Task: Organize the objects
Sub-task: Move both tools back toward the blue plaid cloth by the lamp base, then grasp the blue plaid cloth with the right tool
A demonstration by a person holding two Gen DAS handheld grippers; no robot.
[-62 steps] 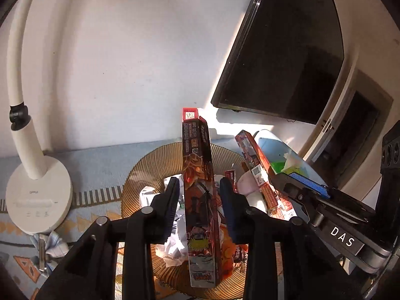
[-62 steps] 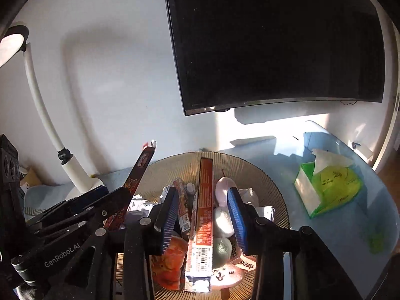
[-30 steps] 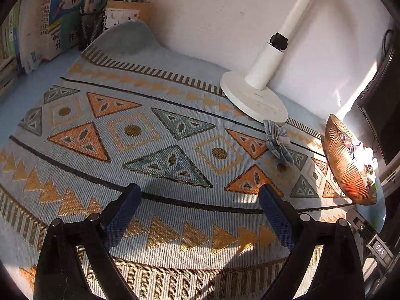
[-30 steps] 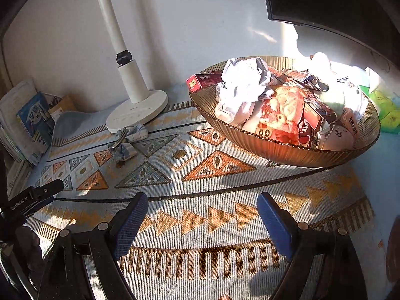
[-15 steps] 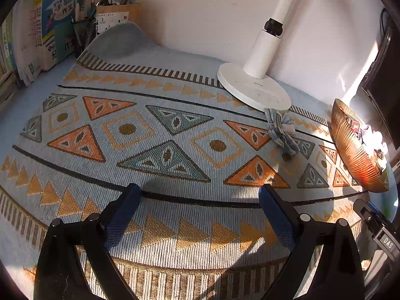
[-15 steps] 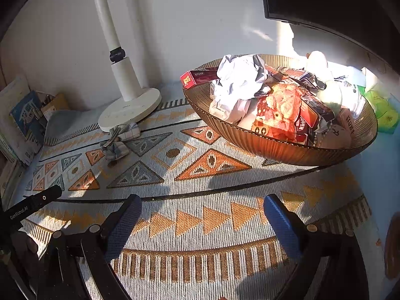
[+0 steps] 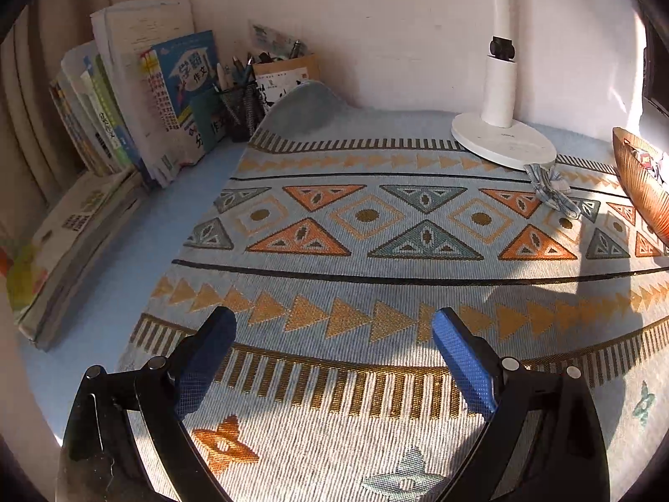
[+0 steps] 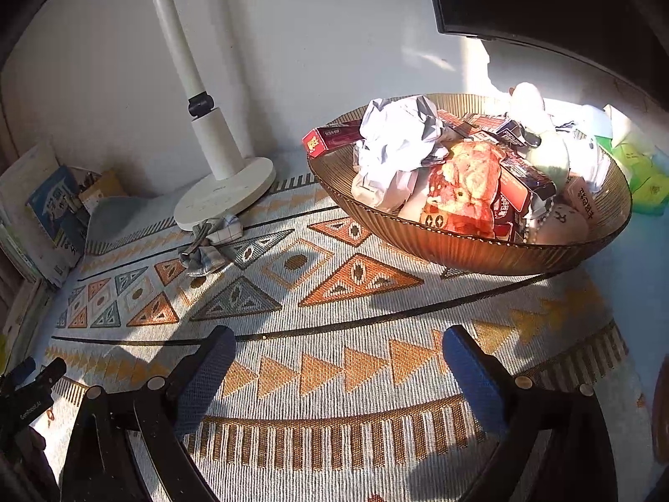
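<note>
An amber ribbed bowl (image 8: 481, 251) stands on the patterned mat, heaped with red boxes (image 8: 334, 139), crumpled white paper (image 8: 397, 142), a red snack bag (image 8: 464, 184) and pale round things. Its rim shows at the right edge of the left wrist view (image 7: 639, 180). A plaid cloth bow (image 8: 209, 242) lies by the lamp base; it also shows in the left wrist view (image 7: 552, 192). My right gripper (image 8: 334, 359) is open and empty over the mat, in front of the bowl. My left gripper (image 7: 334, 343) is open and empty over the mat's near edge.
A white desk lamp (image 7: 501, 138) stands at the back by the wall (image 8: 217, 192). Books (image 7: 159, 108) and a pen holder (image 7: 242, 104) line the left side. A dark monitor (image 8: 564, 8) hangs behind the bowl. A green tissue pack (image 8: 639, 175) sits right of the bowl.
Both grippers let go of the boxes in the bowl, opened wide and pulled back over the mat. Lately the left view has swung left toward the books.
</note>
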